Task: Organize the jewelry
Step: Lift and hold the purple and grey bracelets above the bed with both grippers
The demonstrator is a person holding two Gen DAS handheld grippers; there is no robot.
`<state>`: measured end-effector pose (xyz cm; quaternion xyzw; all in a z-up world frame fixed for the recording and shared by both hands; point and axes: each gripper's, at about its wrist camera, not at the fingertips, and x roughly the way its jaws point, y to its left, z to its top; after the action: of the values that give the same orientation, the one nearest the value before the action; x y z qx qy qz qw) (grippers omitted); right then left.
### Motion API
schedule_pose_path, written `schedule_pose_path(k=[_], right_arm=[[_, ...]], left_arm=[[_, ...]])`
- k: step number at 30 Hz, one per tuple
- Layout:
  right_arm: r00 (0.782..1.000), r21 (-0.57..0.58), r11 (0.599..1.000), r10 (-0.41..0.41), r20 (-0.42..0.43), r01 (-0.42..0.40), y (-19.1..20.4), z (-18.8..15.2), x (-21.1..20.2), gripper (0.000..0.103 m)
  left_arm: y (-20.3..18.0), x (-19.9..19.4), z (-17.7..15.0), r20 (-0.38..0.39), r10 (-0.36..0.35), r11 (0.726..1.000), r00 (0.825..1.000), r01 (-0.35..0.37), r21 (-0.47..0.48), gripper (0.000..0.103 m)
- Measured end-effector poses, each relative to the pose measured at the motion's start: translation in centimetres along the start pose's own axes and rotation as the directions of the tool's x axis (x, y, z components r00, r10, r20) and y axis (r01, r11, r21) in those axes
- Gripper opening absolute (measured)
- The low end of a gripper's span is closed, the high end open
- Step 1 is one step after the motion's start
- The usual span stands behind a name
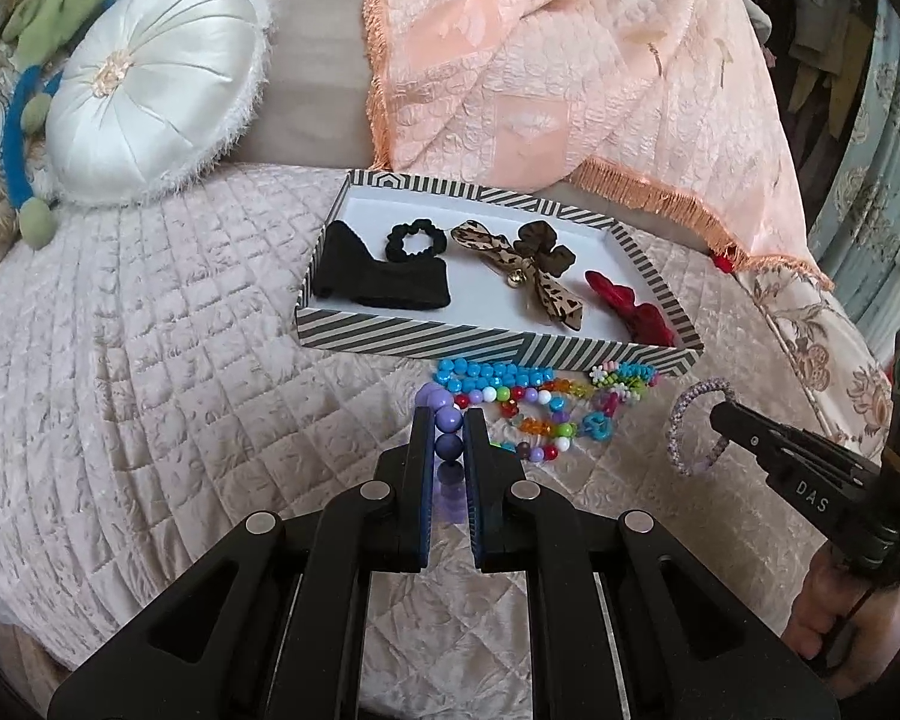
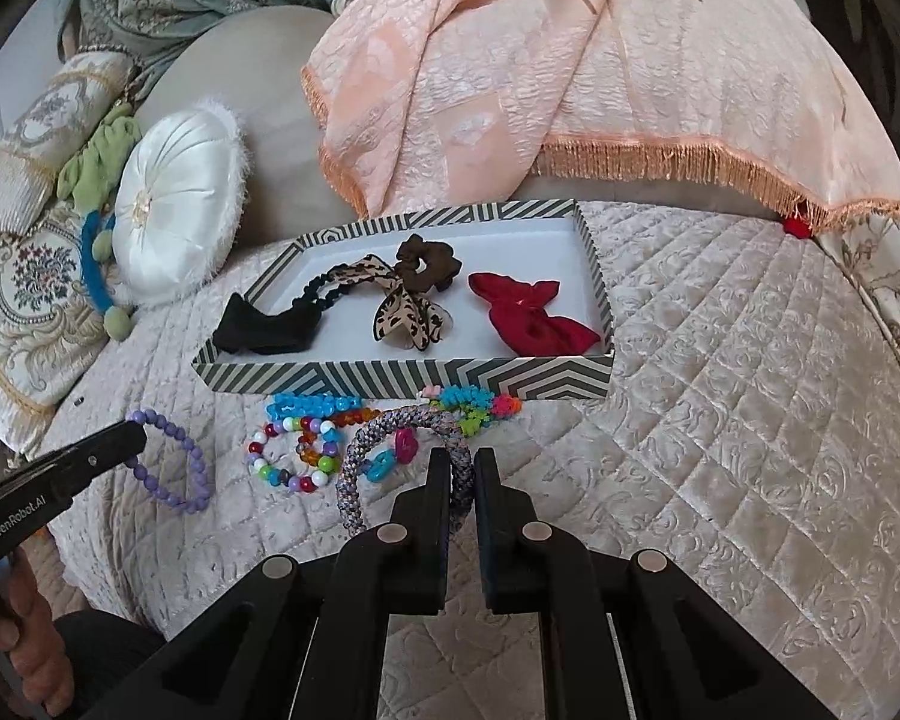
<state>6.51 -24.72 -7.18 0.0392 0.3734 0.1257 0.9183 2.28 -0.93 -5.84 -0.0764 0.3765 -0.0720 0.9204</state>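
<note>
My left gripper (image 1: 449,420) is shut on a purple bead bracelet (image 1: 448,419), held just above the quilt; from the right wrist view the same bracelet (image 2: 174,468) hangs from the left gripper (image 2: 138,435). My right gripper (image 2: 461,459) is shut on a lilac woven rope bracelet (image 2: 366,450), which also shows at the right gripper (image 1: 720,414) as a rope bracelet (image 1: 687,420) loop. Colourful bead bracelets (image 1: 528,402) lie in a heap before the striped tray (image 1: 492,345). The striped tray (image 2: 402,375) holds black, leopard, brown and red hair pieces.
A white round satin cushion (image 1: 156,90) and a green and blue plush toy (image 1: 30,120) lie at the back left. A peach fringed throw (image 1: 570,60) drapes behind the tray. The pale quilted bedspread (image 1: 150,360) stretches left of the heap. A hand (image 1: 840,630) grips the right tool.
</note>
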Motion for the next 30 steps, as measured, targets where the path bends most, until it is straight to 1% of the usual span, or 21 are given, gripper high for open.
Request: schedule_pose_path(k=[6,30], right_arm=[[1.0,-0.006,1.0,-0.005,-0.009,0.005,0.33,-0.16,0.33,0.007],[1.0,-0.026,1.0,-0.016,-0.016,0.015,0.98,-0.37,0.77,0.007]], left_arm=[[-0.08,0.19,-0.08,-0.007,0.021,1.0,1.0,-0.021,0.008,0.008],[0.03,0.41,-0.17,-0.009,0.038,0.999,0.999,-0.038,0.012,0.008]])
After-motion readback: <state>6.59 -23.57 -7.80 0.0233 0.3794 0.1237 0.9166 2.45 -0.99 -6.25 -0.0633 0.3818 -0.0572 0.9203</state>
